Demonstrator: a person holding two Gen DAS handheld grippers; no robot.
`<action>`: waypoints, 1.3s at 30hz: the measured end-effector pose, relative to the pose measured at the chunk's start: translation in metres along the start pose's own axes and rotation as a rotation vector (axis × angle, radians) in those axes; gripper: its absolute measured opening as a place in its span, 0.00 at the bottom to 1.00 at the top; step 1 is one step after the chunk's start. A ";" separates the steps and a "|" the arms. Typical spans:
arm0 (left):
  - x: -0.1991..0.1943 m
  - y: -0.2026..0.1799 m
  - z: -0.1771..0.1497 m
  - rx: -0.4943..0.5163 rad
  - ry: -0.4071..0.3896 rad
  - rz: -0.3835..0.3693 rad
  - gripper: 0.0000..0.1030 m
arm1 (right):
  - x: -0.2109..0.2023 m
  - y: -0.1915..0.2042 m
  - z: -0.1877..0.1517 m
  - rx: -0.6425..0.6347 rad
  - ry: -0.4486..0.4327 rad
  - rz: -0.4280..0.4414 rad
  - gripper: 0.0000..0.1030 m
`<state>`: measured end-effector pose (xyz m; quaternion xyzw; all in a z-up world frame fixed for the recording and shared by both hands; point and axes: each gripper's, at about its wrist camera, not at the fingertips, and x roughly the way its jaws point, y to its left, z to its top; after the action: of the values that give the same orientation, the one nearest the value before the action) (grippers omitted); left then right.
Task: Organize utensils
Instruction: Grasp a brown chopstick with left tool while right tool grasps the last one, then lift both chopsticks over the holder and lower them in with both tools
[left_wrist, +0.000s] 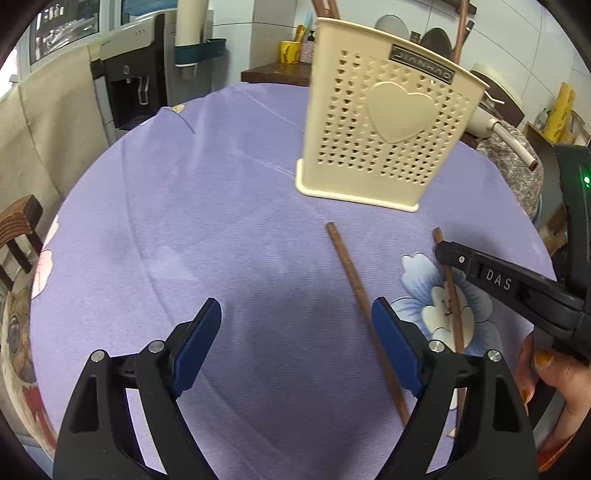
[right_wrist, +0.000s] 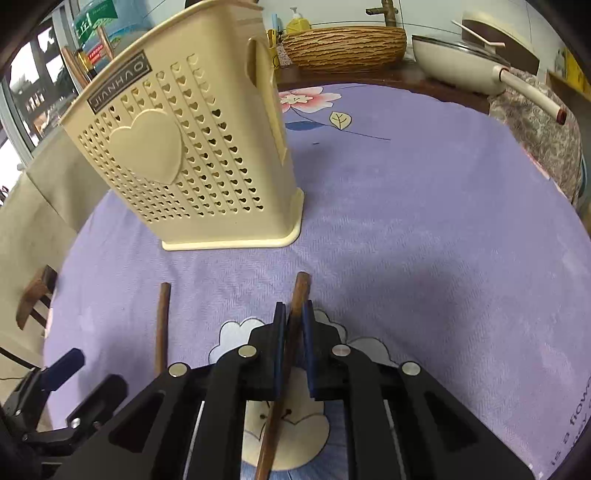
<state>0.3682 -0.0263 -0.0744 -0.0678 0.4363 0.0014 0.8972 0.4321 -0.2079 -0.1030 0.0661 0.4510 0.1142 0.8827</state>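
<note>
Two brown chopsticks lie on the purple tablecloth in front of a cream perforated utensil holder (left_wrist: 388, 122) (right_wrist: 184, 155) with a raised heart. My right gripper (right_wrist: 294, 314) (left_wrist: 441, 253) is shut on the right chopstick (right_wrist: 300, 291) (left_wrist: 453, 295) near its far end. The left chopstick (left_wrist: 351, 277) (right_wrist: 162, 317) lies free beside it. Over bare cloth my left gripper (left_wrist: 295, 314) stands open and holds nothing; its right finger (left_wrist: 391, 339) covers part of the left chopstick. Only one blue finger (right_wrist: 62, 369) of it shows in the right wrist view.
The round table (left_wrist: 184, 221) carries only the holder and chopsticks. A person's hand (left_wrist: 554, 384) holds the right gripper. Behind stand a cream pan (right_wrist: 461, 59), a woven basket (right_wrist: 343, 44), a water dispenser (left_wrist: 129, 81) and a wooden chair (left_wrist: 18, 236).
</note>
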 end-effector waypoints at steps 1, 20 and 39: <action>0.002 -0.004 0.001 0.004 0.006 -0.008 0.75 | -0.004 -0.002 0.000 -0.001 -0.007 0.003 0.09; 0.044 -0.046 0.027 0.072 0.040 0.044 0.11 | -0.060 -0.007 -0.009 -0.014 -0.131 0.092 0.08; -0.056 -0.021 0.044 0.009 -0.143 -0.140 0.07 | -0.101 -0.010 -0.007 -0.011 -0.193 0.216 0.08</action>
<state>0.3697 -0.0382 -0.0014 -0.0937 0.3652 -0.0586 0.9243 0.3707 -0.2432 -0.0307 0.1198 0.3537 0.2040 0.9049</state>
